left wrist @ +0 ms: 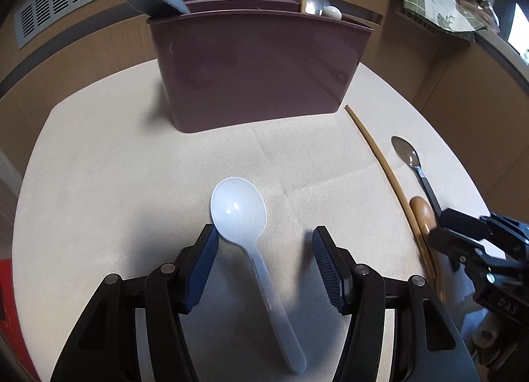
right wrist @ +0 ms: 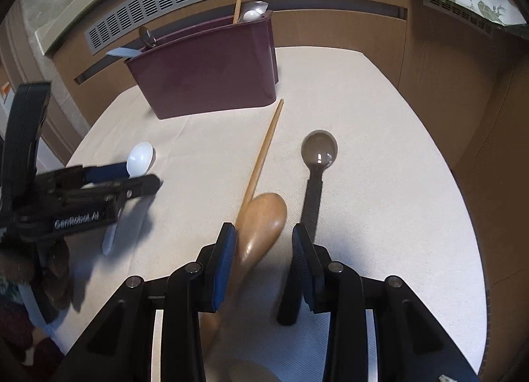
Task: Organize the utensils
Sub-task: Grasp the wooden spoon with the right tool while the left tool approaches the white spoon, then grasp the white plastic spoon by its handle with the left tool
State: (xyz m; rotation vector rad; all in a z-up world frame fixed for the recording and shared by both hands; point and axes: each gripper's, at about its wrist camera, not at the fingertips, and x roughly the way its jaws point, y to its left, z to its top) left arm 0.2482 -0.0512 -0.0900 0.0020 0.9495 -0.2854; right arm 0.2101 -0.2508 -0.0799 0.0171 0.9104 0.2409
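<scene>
Left hand-held gripper point(left wrist: 264, 246) is hovering open astride the white plastic spoon point(left wrist: 238, 208) mid-bench point(left wrist: 99, 150), lining up a grab; right hand-held gripper point(right wrist: 264, 243), jaws apart, is straddling the brown wooden spoon point(right wrist: 261, 220), maroon plastic utensil holder point(left wrist: 251, 67) waiting at the far edge.

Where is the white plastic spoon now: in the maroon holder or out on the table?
Out. The white plastic spoon lies flat on the table, in front of the maroon holder.
</scene>
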